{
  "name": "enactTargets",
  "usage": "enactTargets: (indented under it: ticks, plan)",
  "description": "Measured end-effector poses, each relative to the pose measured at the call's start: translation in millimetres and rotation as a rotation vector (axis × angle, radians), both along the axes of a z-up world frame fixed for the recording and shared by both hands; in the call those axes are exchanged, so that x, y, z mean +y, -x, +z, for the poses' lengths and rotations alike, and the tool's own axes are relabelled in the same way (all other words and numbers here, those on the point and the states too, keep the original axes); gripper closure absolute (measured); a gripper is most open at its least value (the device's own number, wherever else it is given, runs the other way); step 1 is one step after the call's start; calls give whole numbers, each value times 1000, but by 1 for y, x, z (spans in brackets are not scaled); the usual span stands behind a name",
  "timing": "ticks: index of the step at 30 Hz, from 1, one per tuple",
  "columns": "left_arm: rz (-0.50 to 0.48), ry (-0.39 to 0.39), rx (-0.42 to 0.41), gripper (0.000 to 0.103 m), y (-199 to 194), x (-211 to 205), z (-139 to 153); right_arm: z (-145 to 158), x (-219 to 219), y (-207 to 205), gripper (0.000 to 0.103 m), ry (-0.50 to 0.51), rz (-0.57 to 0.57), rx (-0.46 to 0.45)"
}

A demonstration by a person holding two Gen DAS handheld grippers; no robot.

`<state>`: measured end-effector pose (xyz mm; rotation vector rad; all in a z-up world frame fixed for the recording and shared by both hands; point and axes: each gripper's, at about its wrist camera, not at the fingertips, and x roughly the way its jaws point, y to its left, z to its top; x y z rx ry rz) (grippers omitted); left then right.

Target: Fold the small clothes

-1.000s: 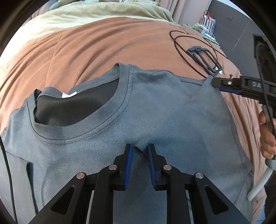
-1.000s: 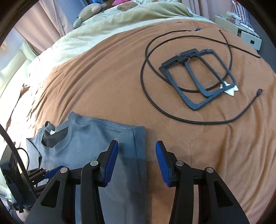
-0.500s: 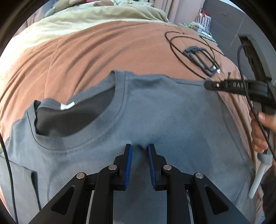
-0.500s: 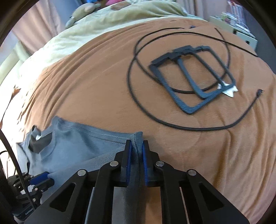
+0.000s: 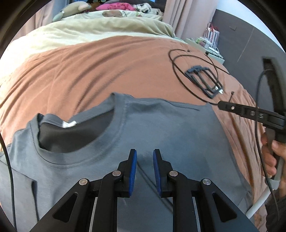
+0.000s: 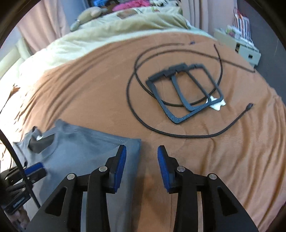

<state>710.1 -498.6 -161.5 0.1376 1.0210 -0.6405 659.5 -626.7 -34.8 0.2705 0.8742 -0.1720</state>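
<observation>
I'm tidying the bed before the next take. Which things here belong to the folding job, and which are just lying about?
For the job:
- grey T-shirt
- left gripper
- right gripper, fingers just opened beside the shirt's edge

Lying about:
- black cable
- dark frames
- cream duvet
- soft toy

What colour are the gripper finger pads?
Blue, on black fingers. Clearest in the right wrist view, on the right gripper pads.
</observation>
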Motion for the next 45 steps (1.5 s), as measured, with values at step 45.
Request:
enactTargets:
  ticks: [45]
  plan:
    - [-57,-34,218,83,158,-6,11,6,33,187,89,-67,181,163]
